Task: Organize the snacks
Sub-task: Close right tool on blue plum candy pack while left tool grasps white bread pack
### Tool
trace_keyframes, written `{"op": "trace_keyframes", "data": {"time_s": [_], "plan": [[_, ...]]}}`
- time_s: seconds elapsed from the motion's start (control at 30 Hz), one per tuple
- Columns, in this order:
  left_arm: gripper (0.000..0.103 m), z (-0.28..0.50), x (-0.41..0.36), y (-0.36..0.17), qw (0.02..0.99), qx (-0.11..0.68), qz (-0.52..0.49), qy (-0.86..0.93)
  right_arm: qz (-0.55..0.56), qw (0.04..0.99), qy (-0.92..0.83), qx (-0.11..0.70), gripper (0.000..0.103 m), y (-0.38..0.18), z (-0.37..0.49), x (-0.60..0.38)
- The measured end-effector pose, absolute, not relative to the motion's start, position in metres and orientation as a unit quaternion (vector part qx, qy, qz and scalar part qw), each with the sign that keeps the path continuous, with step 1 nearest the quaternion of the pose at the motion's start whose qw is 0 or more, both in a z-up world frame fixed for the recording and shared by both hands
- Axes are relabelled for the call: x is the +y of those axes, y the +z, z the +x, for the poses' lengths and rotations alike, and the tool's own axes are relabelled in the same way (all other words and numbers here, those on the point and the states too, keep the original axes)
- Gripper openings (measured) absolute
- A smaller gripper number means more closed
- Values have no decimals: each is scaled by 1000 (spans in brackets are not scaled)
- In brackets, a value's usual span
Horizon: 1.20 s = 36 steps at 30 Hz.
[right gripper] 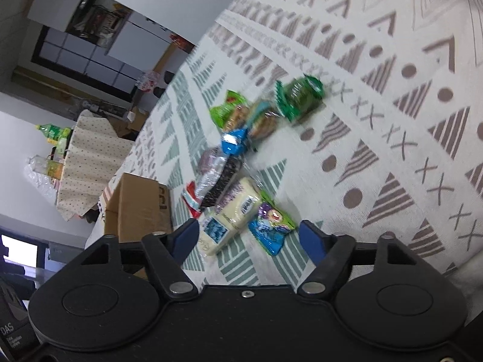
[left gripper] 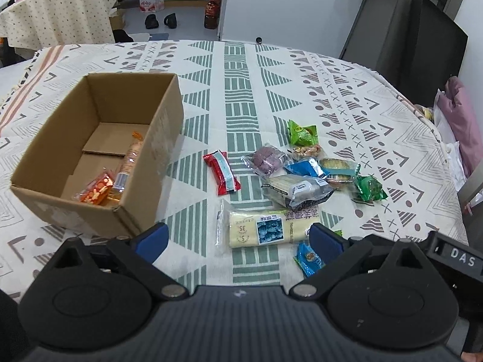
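A brown cardboard box (left gripper: 99,163) stands open on the patterned tablecloth at the left; an orange snack pack (left gripper: 96,192) and a long clear packet (left gripper: 130,163) lie inside. Right of it lie loose snacks: a red pack (left gripper: 222,172), a cream cake pack (left gripper: 262,228), a grey-black pack (left gripper: 297,189), green packs (left gripper: 302,132) and a small blue pack (left gripper: 309,258). My left gripper (left gripper: 238,241) hangs open above the cream pack, holding nothing. My right gripper (right gripper: 249,238) is open over the cream pack (right gripper: 232,211) and the blue pack (right gripper: 270,226). The box (right gripper: 139,208) shows at the left.
The tablecloth (left gripper: 241,90) covers a wide table with bare cloth behind and around the snacks. A second clothed table (left gripper: 60,9) stands far left, shoes and bottles on the floor behind. A pink cloth (left gripper: 462,120) lies at the right edge.
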<state>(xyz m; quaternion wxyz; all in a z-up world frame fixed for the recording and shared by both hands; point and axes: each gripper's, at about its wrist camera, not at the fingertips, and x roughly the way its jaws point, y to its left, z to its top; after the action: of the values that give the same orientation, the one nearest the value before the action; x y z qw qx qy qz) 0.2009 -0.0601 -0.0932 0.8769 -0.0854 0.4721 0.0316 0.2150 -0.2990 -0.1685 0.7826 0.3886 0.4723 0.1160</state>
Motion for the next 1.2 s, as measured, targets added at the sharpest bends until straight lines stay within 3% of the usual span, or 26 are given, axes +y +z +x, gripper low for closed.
{"op": "trace_keyframes", "data": {"time_s": [0.27,0.47,0.63,1.2], "plan": [[91,219,-65,-109,880,469,-67,6,389,765,106,501,60,-186,227,-288],[78,234,-65,-118,883,464,-70,-19,401,743,102,526,42,-201,235,-283],[69,246,-67,-131,878,472,-74,-37,399,742,90,532,41,-206,239,-280],[68,263,-77,-167,859,503,-58,-73,373,773,50,511,35,-206,247,-288]]}}
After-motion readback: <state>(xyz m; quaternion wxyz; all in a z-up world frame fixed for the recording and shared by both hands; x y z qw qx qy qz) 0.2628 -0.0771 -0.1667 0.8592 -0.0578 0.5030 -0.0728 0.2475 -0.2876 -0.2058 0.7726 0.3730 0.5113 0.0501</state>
